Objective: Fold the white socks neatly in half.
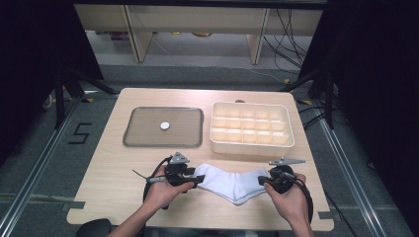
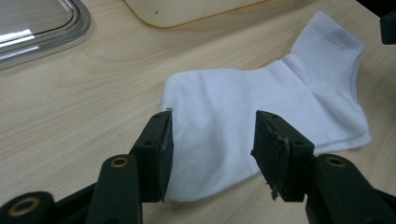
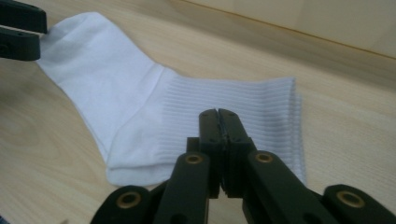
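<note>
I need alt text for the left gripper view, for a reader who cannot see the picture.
A white sock lies flat on a light wooden table, and the left gripper stands with its two black jaws open on either side of the sock's toe end. The rim of a clear tray shows at the upper left.

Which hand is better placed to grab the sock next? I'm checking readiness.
Left: its gripper is open, fingers straddling the sock's toe end. The right gripper is shut over the cuff, and would have to open first.
</note>
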